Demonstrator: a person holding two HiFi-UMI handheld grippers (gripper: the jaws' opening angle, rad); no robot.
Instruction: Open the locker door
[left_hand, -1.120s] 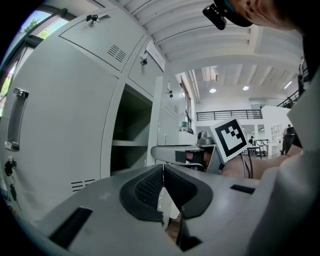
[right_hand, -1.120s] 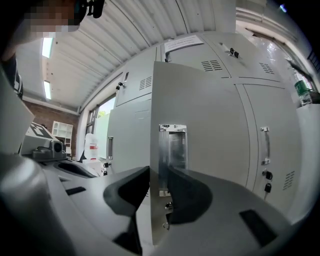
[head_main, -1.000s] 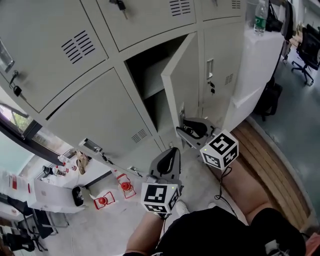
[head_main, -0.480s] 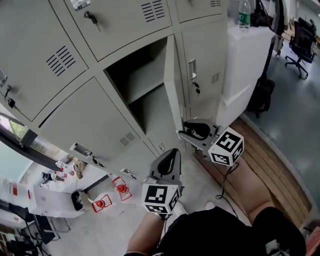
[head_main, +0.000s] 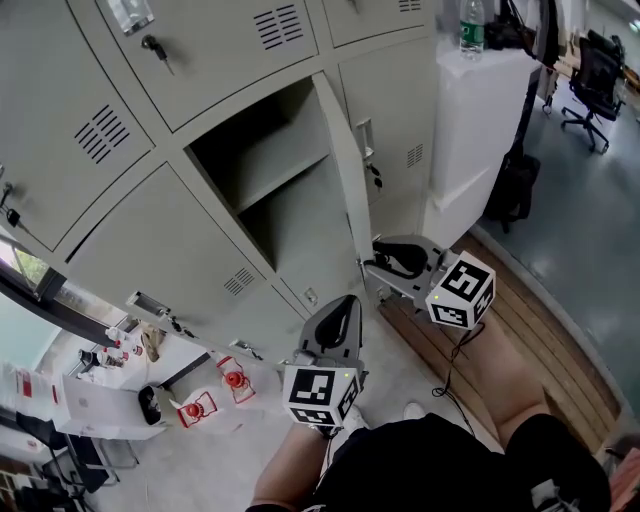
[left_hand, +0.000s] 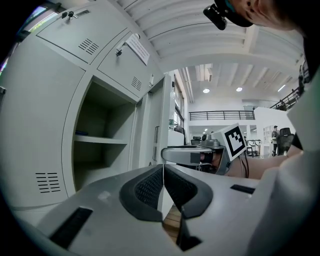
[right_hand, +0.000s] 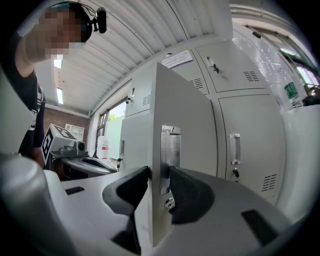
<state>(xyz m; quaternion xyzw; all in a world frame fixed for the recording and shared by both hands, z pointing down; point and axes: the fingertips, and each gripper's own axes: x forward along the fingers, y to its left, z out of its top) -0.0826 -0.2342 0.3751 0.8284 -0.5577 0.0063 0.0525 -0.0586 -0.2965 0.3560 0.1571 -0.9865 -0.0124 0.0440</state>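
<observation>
Our right gripper (right_hand: 160, 176) has its jaws set either side of the free edge of the locker door (right_hand: 186, 125). They have just been opening, so the pads look slackened off rather than clamped, with the door between them. Our left gripper (left_hand: 163, 171) has its jaws pressed together on nothing and hangs just short of the door, clear of it. That makes two grippers and one open door. In the head view we count five closed doors around it in the grey locker bank (head_main: 170, 235). The door stands swung out roughly square to the bank's front and shows edge-on from above. It is plain pale grey metal, with one upright bright handle plate (right_hand: 170, 150) near its free edge and a small lock (right_hand: 170, 202) below that. Behind it lies the one open compartment (head_main: 300, 225), dark inside, with a single shelf (head_main: 275, 172) across it. To the right of the door's swing are the neighbouring closed door (head_main: 395, 130) and a white block (head_main: 475, 130) with one bottle (head_main: 470, 25) on top. A strip of wooden floor (head_main: 525, 325) runs open beside our leg. To the left the pale floor (head_main: 270, 440) is open, and two small red-and-white things (head_main: 232, 380) lie well apart from the door.
</observation>
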